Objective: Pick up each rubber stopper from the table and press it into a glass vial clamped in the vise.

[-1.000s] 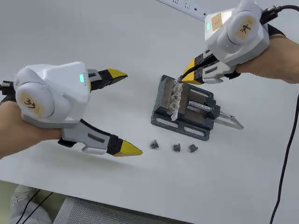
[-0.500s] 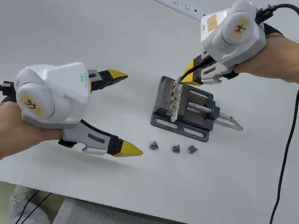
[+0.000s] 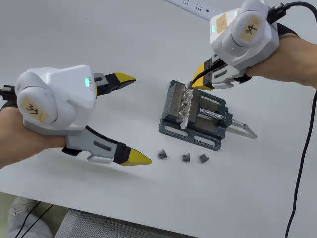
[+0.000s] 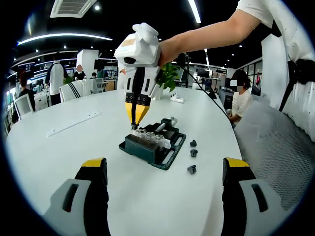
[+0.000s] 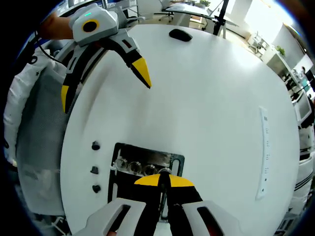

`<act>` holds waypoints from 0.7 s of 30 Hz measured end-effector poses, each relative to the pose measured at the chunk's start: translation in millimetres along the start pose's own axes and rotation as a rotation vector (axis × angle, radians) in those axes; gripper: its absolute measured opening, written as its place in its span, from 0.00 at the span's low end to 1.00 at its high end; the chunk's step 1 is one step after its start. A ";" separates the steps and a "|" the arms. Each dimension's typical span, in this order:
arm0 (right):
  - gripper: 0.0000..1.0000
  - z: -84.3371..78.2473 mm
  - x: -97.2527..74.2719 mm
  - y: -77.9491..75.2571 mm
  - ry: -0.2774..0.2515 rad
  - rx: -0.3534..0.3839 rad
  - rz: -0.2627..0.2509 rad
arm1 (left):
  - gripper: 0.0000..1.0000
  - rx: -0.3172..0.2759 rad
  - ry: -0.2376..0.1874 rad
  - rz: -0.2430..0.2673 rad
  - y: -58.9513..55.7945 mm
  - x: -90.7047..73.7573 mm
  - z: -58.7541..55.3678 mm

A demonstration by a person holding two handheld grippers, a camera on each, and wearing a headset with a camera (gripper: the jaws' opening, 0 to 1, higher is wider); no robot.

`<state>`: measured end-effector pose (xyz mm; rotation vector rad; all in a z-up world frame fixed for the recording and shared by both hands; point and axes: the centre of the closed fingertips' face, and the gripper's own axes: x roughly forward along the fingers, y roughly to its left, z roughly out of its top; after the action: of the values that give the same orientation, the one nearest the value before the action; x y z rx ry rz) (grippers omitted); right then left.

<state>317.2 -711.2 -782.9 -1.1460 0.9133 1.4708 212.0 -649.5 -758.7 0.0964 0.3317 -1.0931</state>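
Observation:
A dark vise (image 3: pixel 216 132) on the white table clamps a row of several glass vials (image 3: pixel 184 106). My right gripper (image 3: pixel 191 85) is shut, its yellow tips down on the far vial with a small dark rubber stopper pinched at the tips (image 4: pixel 133 126). In the right gripper view the tips (image 5: pixel 165 180) cover that vial, beside the other vials (image 5: pixel 134 166). Three loose stoppers (image 3: pixel 162 154) (image 3: pixel 185 157) (image 3: pixel 203 158) lie in front of the vise. My left gripper (image 3: pixel 133 119) hovers wide open to the left of the vise, holding nothing.
The vise's screw handle (image 3: pixel 242 128) sticks out to the right. A power strip (image 3: pixel 198 7) lies at the far edge and a black cable (image 3: pixel 304 148) hangs at the right. The table's near edge (image 3: pixel 148 222) is close below the left gripper. People sit beyond the table.
The right gripper's body has leaned a little to the left while its tips stay on the far vial. The left gripper has not moved.

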 end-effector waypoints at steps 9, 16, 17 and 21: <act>0.00 0.4 0.5 -0.9 0.007 -0.002 0.006 | 0.97 0.001 0.001 0.006 1.6 -2.4 0.7; 0.00 -2.2 0.0 -2.4 0.002 0.008 0.000 | 0.97 -0.001 0.000 0.010 1.9 -3.9 1.9; 0.00 -2.4 0.0 -3.0 0.005 0.011 0.001 | 0.97 0.001 0.001 0.011 2.0 -4.0 1.7; 0.00 -1.7 0.3 -2.5 0.016 0.009 0.007 | 0.97 0.002 0.002 0.009 1.5 -3.4 2.1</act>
<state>319.9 -712.2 -783.5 -1.1501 0.9347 1.4637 212.4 -646.4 -755.7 0.1008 0.3315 -1.0849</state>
